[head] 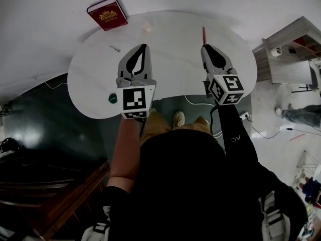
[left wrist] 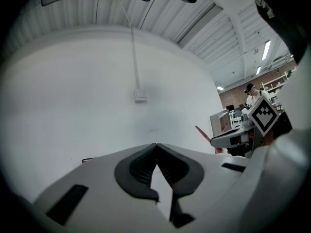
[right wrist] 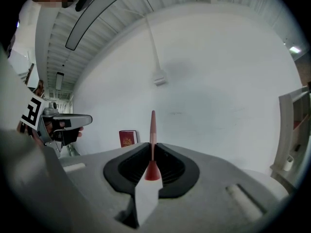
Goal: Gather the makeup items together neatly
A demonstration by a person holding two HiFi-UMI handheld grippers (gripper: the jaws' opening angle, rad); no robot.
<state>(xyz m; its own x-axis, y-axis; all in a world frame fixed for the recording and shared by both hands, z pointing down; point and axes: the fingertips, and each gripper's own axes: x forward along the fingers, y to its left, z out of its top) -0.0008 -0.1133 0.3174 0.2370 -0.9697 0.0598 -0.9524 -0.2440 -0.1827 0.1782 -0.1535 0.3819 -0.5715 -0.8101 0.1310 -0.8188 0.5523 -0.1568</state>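
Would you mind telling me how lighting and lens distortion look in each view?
Head view: strong fisheye curving; white table bright, floor at lower left dark. Left gripper view: black vignetted corners, shut left tongs sharp. Right gripper view: even light, slim red stick in focus.

1. A plain white wall (left wrist: 73,106) carries a thin white cable duct (left wrist: 134,57) running down to a small white square box (left wrist: 140,96).
2. A white, rounded, smooth-topped table (head: 170,59) stands against that wall.
3. The dark green glossy floor (head: 45,119) gives way to pale flooring (head: 271,134) at the right.
4. A grey wooden shelf unit (head: 286,59) stands beside the table.
5. The white ribbed ceiling (left wrist: 228,38) holds bright strip lights (left wrist: 266,50).
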